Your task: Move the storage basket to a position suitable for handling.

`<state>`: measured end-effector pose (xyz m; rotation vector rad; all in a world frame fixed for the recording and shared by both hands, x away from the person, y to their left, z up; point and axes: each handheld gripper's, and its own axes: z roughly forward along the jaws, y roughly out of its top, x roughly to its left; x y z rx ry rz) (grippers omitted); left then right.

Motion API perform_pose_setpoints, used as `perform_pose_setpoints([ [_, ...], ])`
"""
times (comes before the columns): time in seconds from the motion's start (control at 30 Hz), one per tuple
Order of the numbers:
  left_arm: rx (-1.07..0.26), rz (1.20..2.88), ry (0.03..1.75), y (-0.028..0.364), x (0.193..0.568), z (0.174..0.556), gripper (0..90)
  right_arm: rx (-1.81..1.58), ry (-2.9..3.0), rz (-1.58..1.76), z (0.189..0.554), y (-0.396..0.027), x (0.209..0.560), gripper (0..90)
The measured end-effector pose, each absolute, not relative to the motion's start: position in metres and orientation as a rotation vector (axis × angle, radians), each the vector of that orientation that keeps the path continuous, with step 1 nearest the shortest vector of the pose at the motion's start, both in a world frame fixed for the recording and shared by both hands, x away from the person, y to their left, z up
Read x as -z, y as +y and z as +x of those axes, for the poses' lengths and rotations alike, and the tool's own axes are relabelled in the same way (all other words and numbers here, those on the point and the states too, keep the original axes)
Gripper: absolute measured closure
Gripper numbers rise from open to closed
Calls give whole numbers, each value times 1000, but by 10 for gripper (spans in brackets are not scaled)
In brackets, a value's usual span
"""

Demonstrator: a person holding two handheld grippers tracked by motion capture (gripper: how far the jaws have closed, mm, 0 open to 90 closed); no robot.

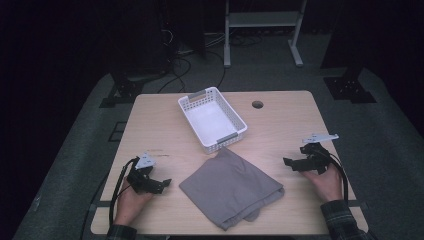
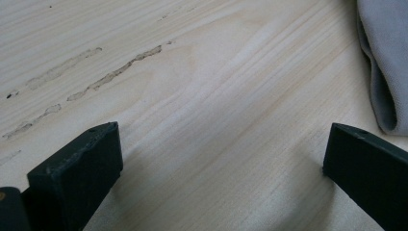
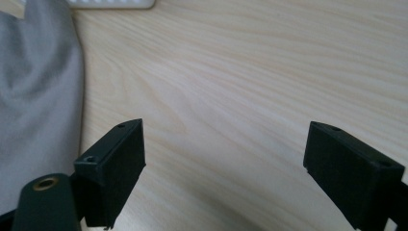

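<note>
Here both grippers, left (image 1: 161, 184) and right (image 1: 291, 162), hold their jaws wide over bare bench (image 1: 280, 120) (nothing gripped), flanking the cloth (image 1: 230, 187).

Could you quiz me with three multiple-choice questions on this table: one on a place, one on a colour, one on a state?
1. Where does the folded cloth lie?
A. inside the basket
B. on the table between the two grippers
C. on the floor

2. What colour is the basket?
A. white
B. red
C. black

3. How do the jaws of the left gripper stand?
A. clamped on the cloth
B. shut on nothing
C. open, with bare wood between them

Answers:
1 B, the high view shows the cloth on the wood, with the right gripper on its other side.
2 A, its walls are white.
3 C, the left gripper view shows the gap.
</note>
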<state>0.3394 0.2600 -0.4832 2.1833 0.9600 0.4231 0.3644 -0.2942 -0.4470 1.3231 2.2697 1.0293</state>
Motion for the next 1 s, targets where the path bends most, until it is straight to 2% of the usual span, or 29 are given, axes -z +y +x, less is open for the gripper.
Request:
perform_pose_setpoints([
  [0.63, -426, 2182, 966, 260, 483, 339, 0, -1081, 2313, 1272, 379, -272, 434, 160],
  [1.0, -426, 2182, 966, 260, 483, 339, 0, -1139, 2348, 1229, 394, -254, 421, 286],
])
